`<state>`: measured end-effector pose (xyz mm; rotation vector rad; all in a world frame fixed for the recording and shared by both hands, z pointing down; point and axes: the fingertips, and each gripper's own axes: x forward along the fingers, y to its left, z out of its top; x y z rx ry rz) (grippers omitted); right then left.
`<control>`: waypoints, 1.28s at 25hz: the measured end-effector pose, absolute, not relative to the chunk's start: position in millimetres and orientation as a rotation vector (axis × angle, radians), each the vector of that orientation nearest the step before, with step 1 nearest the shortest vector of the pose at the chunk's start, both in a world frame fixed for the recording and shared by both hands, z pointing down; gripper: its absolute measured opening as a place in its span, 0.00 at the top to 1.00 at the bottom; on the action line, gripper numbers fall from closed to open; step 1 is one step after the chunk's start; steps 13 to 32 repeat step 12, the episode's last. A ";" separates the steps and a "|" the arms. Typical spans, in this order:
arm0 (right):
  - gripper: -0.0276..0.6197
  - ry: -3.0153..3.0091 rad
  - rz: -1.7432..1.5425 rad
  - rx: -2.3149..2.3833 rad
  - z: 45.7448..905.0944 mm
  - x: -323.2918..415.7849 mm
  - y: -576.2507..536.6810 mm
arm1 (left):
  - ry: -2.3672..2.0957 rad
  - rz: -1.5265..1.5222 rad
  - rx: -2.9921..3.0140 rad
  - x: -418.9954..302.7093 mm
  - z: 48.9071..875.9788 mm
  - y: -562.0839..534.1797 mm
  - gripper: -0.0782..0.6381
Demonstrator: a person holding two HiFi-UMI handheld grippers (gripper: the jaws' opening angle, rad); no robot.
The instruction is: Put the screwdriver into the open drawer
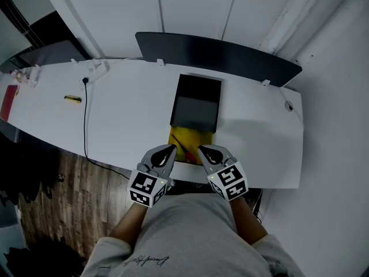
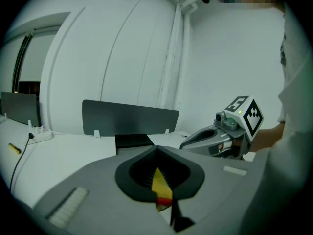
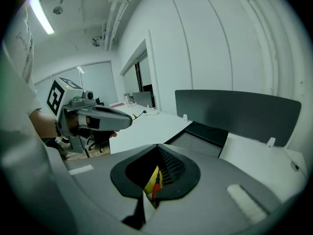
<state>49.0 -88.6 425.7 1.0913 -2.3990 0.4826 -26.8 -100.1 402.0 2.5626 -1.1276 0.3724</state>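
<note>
Left gripper (image 1: 171, 148): jaws together, clamped on nothing; held over the desk's near edge at 7 o'clock of the drawer.
Right gripper (image 1: 202, 149): jaws together, clamped on nothing; at 5 o'clock of the drawer, just beside the left gripper.
Screwdriver (image 1: 184, 149): red handle, lying on the drawer floor between the two gripper tips; held by neither.
Drawer (image 1: 194, 136): open, yellow inside, pulled out toward the person from the black cabinet.
Black cabinet (image 1: 196, 103): stands on the desk at 12 o'clock of the drawer.
Dark panel (image 1: 219, 53): upright along the desk's far edge, at 12 o'clock of the cabinet.
Black cable (image 1: 85, 117): runs across the desk at 9 o'clock of the cabinet, well apart from it.
Yellow object (image 1: 72, 98): small, near the cable, toward 9 o'clock; too small to identify.
Desk (image 1: 132, 114): white top.
Floor (image 1: 63, 195): wood boards, at 7 o'clock below the desk.
Wall (image 1: 190, 7): white panels behind the desk.
</note>
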 end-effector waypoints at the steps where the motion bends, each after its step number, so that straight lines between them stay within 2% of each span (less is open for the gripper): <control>1: 0.94 -2.398 0.484 1.088 426.3 48.7 -87.7 | -1.127 0.373 2.562 -26.8 402.2 -99.5 0.89; 32: 0.94 -2.387 0.483 1.061 432.3 48.2 -84.2 | -1.120 0.381 2.561 -24.8 405.4 -99.1 0.89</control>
